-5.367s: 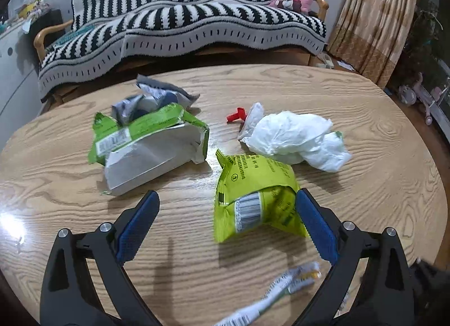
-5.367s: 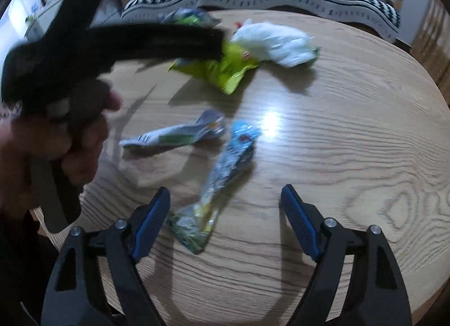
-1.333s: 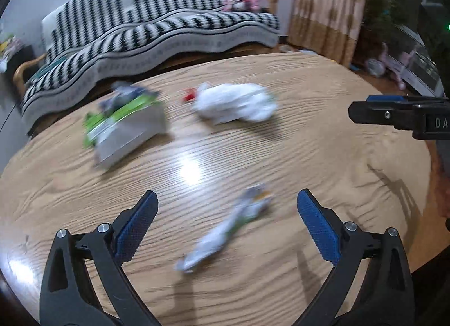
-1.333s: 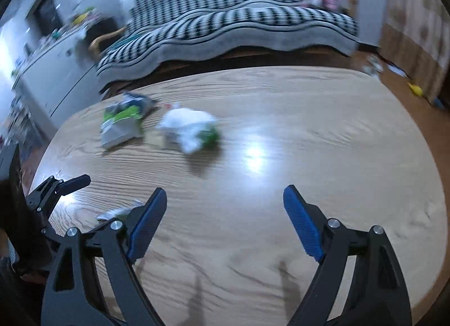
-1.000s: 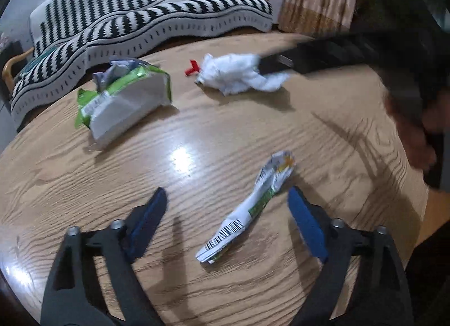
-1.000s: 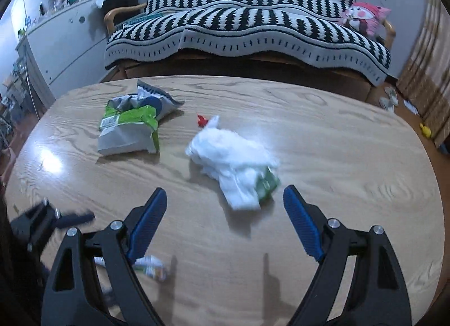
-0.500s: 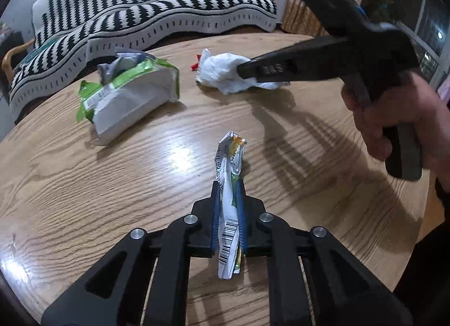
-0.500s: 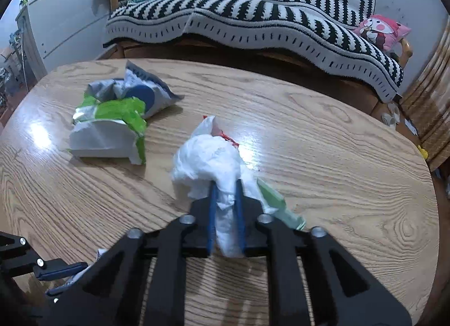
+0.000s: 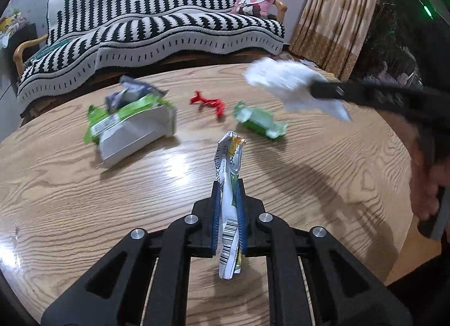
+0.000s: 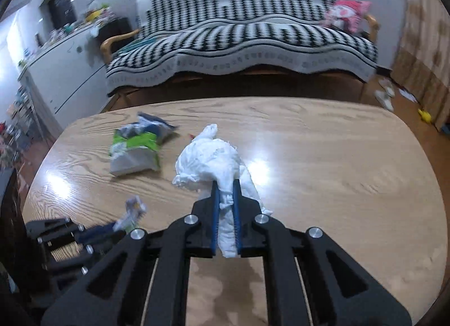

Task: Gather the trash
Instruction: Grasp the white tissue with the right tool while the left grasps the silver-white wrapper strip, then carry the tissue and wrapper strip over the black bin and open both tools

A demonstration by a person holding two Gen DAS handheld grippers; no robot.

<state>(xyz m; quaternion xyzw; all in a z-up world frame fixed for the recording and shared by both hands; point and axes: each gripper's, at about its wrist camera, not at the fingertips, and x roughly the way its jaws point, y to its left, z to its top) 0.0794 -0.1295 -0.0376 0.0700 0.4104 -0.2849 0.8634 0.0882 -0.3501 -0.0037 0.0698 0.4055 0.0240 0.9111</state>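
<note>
My left gripper [image 9: 227, 188] is shut on a twisted white snack wrapper [image 9: 229, 162] with a barcode, held just above the oval wooden table [image 9: 84, 199]. My right gripper [image 10: 225, 185] is shut on a crumpled white tissue wad [image 10: 208, 157], lifted off the table; in the left wrist view the same tissue wad [image 9: 284, 84] hangs blurred at the right. On the table lie a green and silver chip bag [image 9: 135, 126], a red wrapper [image 9: 208, 102] and a small green wrapper [image 9: 260, 123]. The left gripper [image 10: 112, 226] shows at the lower left of the right wrist view.
A sofa [image 9: 157, 30] under a black and white striped blanket stands beyond the table's far edge, with a pink cushion [image 9: 254, 0] on it. A curtain [image 9: 337, 16] hangs at the right. A white cabinet [image 10: 62, 72] stands left. A hand [image 9: 427, 185] holds the right gripper's handle.
Both grippers shut, the left on the wrapper, the right on the tissue wad, then lifted them. Lifting the tissue uncovered a red wrapper and a small green wrapper.
</note>
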